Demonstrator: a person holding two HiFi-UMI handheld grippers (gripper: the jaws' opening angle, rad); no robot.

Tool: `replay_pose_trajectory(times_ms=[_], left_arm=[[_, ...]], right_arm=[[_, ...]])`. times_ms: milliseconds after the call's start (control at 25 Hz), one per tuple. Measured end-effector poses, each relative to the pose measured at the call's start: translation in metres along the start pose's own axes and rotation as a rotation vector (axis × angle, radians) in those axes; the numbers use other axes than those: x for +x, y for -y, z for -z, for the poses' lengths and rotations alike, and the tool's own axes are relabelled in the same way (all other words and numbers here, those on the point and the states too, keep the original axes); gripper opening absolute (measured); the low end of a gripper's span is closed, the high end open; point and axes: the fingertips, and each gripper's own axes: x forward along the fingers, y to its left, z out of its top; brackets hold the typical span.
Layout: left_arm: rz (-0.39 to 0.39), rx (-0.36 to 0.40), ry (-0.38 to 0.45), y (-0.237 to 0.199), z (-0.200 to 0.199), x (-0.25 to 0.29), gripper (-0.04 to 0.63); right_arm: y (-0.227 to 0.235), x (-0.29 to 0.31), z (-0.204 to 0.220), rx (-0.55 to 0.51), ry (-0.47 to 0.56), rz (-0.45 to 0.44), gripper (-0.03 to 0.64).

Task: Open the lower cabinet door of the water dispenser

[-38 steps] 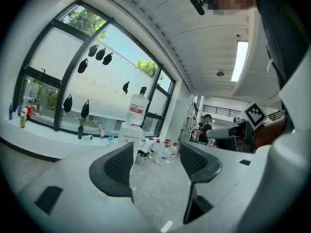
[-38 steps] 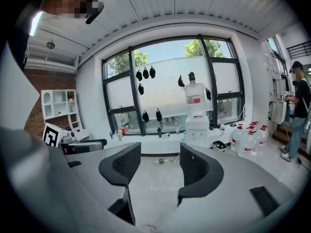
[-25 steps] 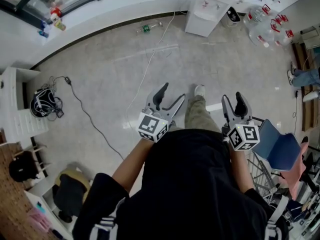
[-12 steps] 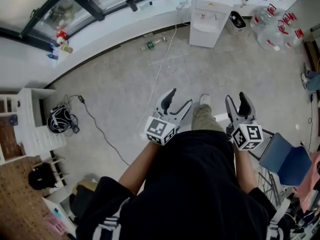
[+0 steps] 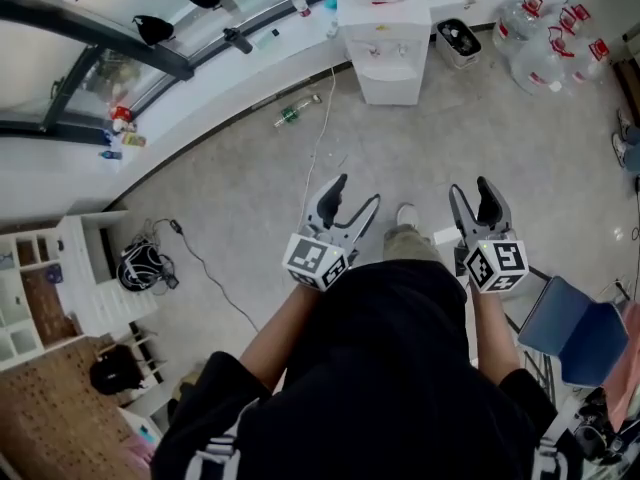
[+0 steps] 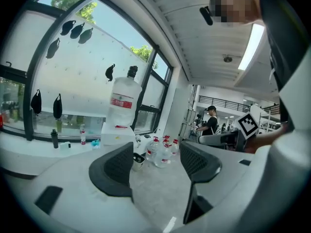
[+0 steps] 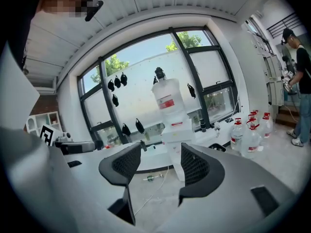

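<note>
Spare water jugs (image 5: 545, 33) stood clustered nr the far wall, small bin (image 5: 462, 58) beside them. Bottle (image 5: 296, 113) lay on the floor w/ a white cable (image 5: 318, 153) just beside. Black bag (image 5: 140, 266) sat against white shelf unit (image 5: 85, 278). Blue chair (image 5: 575, 330) at right.

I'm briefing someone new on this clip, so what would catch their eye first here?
The white water dispenser with its big bottle stands by the windowed wall, ahead across the floor. Nearer, the left claw and right claw are held out in front of the person, both open and empty. A cluster of water jugs sits on the floor to the dispenser's right.
</note>
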Motion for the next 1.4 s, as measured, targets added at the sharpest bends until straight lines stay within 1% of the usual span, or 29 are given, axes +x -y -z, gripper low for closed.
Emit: replay_pose_trajectory(times_ms=[80,120,240,280,400,560,680,760,920,1040,1160,1280,1400], left_arm=[[0.000,0.000,0.000,0.002,-0.008,0.021,0.279],[-0.002,-0.004,0.002,0.003,-0.012,0.030,0.279],[-0.015,-0.007,0.012,0.004,-0.020,0.049,0.279],[-0.024,-0.004,0.018,0.004,-0.023,0.054,0.279],[-0.059,0.000,0.024,-0.004,-0.028,0.063,0.279],[-0.103,-0.010,0.011,-0.021,-0.030,0.068,0.279],[-0.119,-0.011,0.011,-0.037,-0.033,0.075,0.279],[-0.115,-0.009,0.015,-0.045,-0.034,0.082,0.279],[-0.076,0.006,0.010,-0.059,-0.038,0.102,0.279],[-0.033,-0.006,0.009,-0.076,-0.040,0.125,0.279],[0.030,-0.008,-0.013,-0.087,-0.047,0.151,0.279],[0.105,0.012,-0.014,-0.095,-0.063,0.176,0.279],[0.153,0.014,-0.014,-0.111,-0.071,0.195,0.279]], right_arm=[[0.016,0.012,-0.005,0.014,-0.012,-0.029,0.229],[0.021,0.018,-0.007,0.003,-0.021,-0.047,0.229],[0.032,0.032,-0.015,-0.090,-0.034,-0.076,0.229],[0.036,0.037,-0.019,-0.103,-0.036,-0.086,0.229],[0.045,0.052,-0.026,-0.098,-0.048,-0.119,0.229],[0.054,0.066,-0.030,-0.103,-0.068,-0.135,0.229],[0.057,0.078,-0.028,-0.107,-0.083,-0.143,0.229],[0.056,0.086,-0.025,-0.111,-0.093,-0.146,0.229],[0.054,0.101,-0.024,-0.111,-0.100,-0.130,0.229],[0.056,0.120,-0.028,-0.121,-0.100,-0.101,0.229],[0.059,0.137,-0.038,-0.108,-0.100,-0.053,0.229],[0.061,0.153,-0.053,-0.090,-0.090,-0.009,0.229],[0.064,0.177,-0.057,-0.091,-0.102,0.032,0.229]])
